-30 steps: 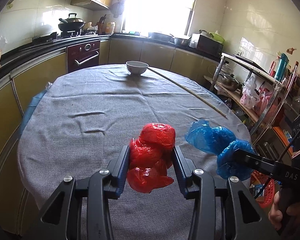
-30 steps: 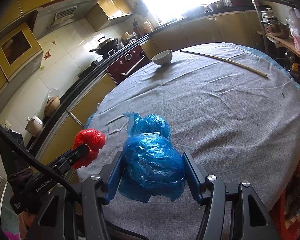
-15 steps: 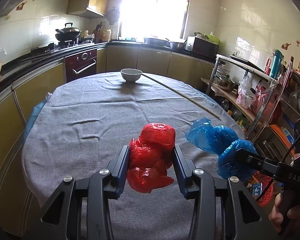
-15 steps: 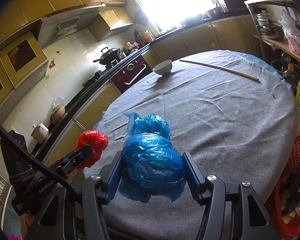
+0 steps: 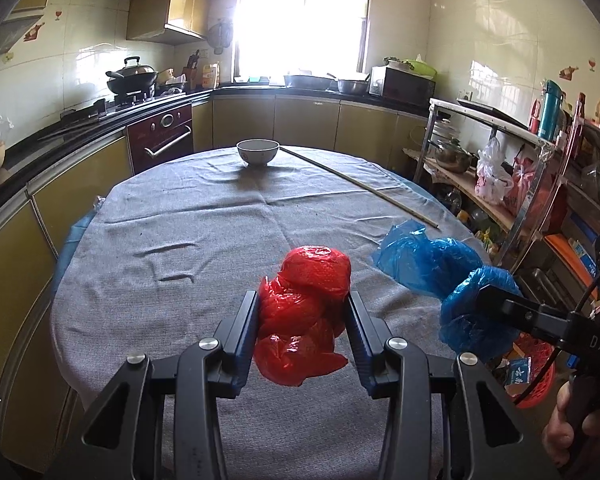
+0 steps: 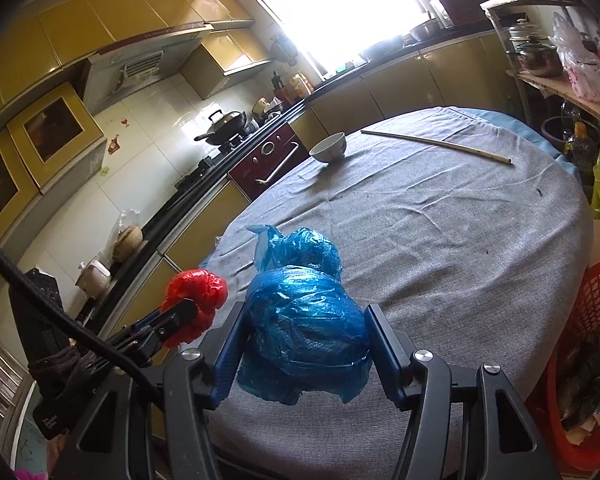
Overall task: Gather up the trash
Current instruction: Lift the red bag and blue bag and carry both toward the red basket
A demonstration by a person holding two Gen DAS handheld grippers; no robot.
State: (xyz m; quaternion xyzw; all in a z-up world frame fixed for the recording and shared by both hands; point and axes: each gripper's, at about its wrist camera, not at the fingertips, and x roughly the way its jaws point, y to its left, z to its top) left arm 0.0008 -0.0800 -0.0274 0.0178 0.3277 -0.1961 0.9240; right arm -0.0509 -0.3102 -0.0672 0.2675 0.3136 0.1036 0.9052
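My left gripper (image 5: 302, 320) is shut on a crumpled red plastic bag (image 5: 306, 312), held above the near edge of the round table (image 5: 204, 248). The red bag (image 6: 196, 298) and the left gripper (image 6: 180, 316) also show at the lower left of the right wrist view. My right gripper (image 6: 304, 334) is shut on a crumpled blue plastic bag (image 6: 300, 312), also lifted over the table's near edge. In the left wrist view the blue bag (image 5: 440, 272) and one finger of the right gripper (image 5: 512, 312) appear at the right, with a hand (image 5: 568, 440) on its handle.
A grey cloth covers the table; a white bowl (image 5: 257, 151) and a long thin stick (image 5: 360, 186) lie at its far side. A red trash basket (image 6: 592, 360) with rubbish stands on the floor to the right. Kitchen counters, a stove and a cluttered metal shelf (image 5: 520, 168) ring the table.
Both grippers have drawn back and risen a little from the table, each keeping its bag. The table looks smaller and the red basket has come into the right wrist view.
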